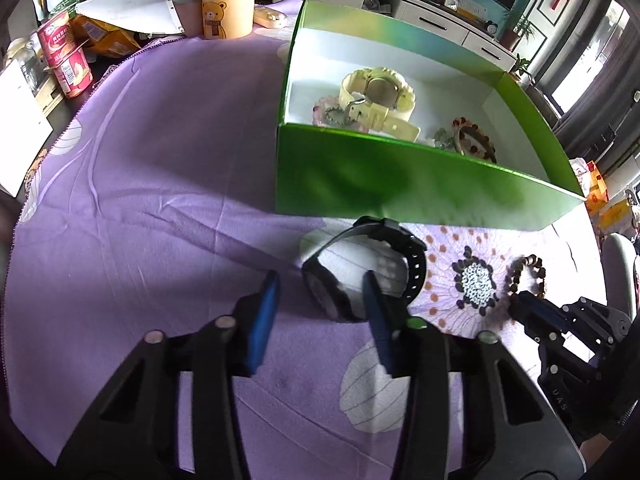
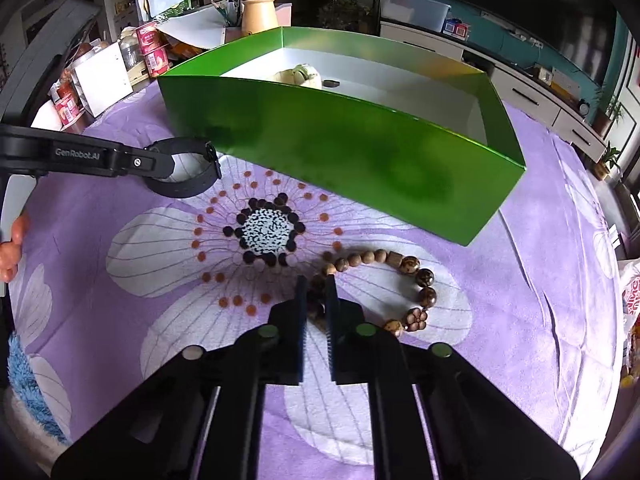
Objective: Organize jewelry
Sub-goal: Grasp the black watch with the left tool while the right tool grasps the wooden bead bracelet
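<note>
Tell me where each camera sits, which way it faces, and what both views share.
Left wrist: on the left gripper, facing forward over its open fingers at the black watch.
Right wrist: on the right gripper, facing forward; its fingers are closed on the wooden bead bracelet; a bare hand shows at the edge.
Shared: green box, watch, bracelet, purple floral cloth.
</note>
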Motion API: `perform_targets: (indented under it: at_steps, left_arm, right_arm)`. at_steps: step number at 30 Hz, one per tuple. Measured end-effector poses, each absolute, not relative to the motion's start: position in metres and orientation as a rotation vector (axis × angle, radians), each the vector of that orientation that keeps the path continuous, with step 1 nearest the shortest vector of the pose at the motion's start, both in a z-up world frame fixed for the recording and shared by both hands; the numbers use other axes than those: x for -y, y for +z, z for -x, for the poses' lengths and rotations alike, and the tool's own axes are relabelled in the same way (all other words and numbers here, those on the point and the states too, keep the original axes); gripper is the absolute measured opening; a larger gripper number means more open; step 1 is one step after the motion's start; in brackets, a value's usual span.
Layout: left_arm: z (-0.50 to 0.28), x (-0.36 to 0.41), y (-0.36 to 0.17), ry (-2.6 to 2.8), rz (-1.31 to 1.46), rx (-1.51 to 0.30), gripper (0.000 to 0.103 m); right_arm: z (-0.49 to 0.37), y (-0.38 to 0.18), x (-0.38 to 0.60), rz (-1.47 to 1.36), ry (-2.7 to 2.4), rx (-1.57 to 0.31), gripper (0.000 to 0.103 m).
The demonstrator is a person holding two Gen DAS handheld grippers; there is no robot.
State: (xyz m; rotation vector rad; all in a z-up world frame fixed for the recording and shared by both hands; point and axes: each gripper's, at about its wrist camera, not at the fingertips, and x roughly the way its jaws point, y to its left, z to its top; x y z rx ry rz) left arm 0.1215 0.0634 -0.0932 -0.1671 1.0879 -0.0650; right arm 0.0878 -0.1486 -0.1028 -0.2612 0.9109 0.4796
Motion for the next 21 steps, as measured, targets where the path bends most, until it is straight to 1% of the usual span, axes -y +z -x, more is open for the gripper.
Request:
perform_targets:
  at_steps: [3,4,5,6,8,11,21]
  left_arm:
    - [-0.121,-0.065,-0.095,-0.065,0.166,-1.084,0.029]
    - [-0.121,-0.065,-0.095,-0.065,0.154,-1.079,0.021]
    - [-0.120,-0.065,-0.095,-0.066,0.146,-1.075,0.016]
    - [-0.120,-0.064,-0.095,-0.066,0.138,-1.071,0.015]
    - [-0.120,-0.064,-0.095,-0.072,0.127,-1.063,0.009]
    - [-0.118,-0.064,-0.092,-0.074,0.107,-1.044,0.008]
    - [-0.104,-0.063,-0.062,-0.093,0.068,-0.960,0.008]
  right_arm:
    - [-0.089,-0.103,0.149,0.225,0.475,-0.916,0.007]
    - [-0.089,-0.103,0.149,0.212,0.473,-0.917,0.007]
    - [-0.089,-0.104,0.150,0.196,0.471,-0.918,0.007]
    - [-0.089,-0.104,0.150,0.184,0.472,-0.919,0.007]
    - [-0.090,-0.103,0.152,0.135,0.479,-0.925,0.007]
    - [-0.092,-0.101,0.158,0.051,0.488,-0.930,0.007]
    - [-0.086,-0.081,0.184,-0.243,0.561,-0.900,0.007]
